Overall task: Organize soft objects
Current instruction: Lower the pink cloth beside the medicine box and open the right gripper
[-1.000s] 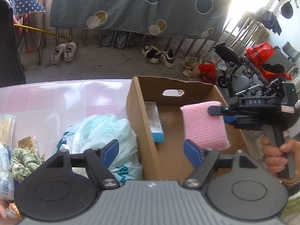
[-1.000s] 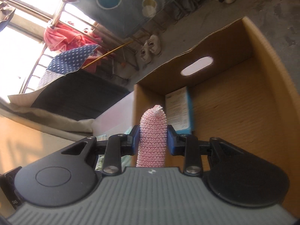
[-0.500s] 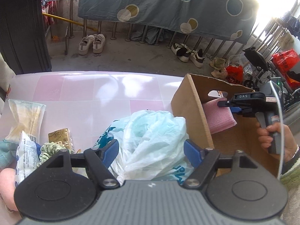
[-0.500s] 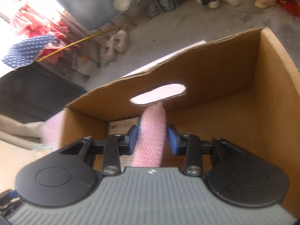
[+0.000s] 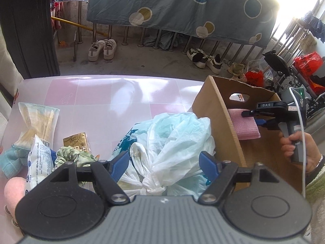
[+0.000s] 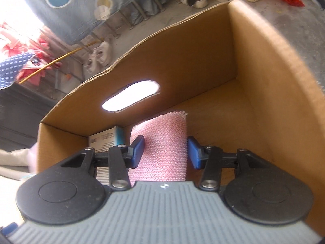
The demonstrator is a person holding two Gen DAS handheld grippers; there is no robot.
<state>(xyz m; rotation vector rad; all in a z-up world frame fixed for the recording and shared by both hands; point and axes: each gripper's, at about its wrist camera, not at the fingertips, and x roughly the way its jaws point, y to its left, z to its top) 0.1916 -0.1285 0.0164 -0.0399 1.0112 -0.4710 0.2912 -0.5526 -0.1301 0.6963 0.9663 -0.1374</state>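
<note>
While the right tongs reach into the cardboard box, the scene reads as follows.

Right tongs (image 6: 165,151): inside the box, lower middle of the right wrist view; their jaws are opening, with the pink cloth between them. The right blue pad stands clear of the cloth; the left pad sits at its edge, and whether it touches I cannot tell.
Pink cloth (image 6: 162,148): a knitted pink piece, down in the cardboard box, near the wall with the handle cut-out; in the left wrist view it shows at right of centre (image 5: 244,127), just behind the box's near wall.
Cardboard box (image 6: 264,65): open-topped, on the pink surface, at the right of the left wrist view (image 5: 215,109); a blue and white carton (image 6: 106,138) lies inside along its left wall.
Right hand (image 5: 298,150): at the right edge of the left wrist view, wrapped round the black handle.
Left tongs (image 5: 164,165): jaws wide apart, clamped on nothing, held over the knotted plastic bag at lower centre of the frame.
Plastic bag (image 5: 172,142): white and pale green, tied at the top, on the surface just beside the box's near wall.
Surface (image 5: 97,97): pink tiled pattern, glossy.
Left side of the surface: a green scrunchie (image 5: 72,155), a gold packet (image 5: 76,143), a white printed packet (image 5: 39,158), a clear packet of sticks (image 5: 37,122) and a light blue cloth (image 5: 11,160), all clustered at lower left.
</note>
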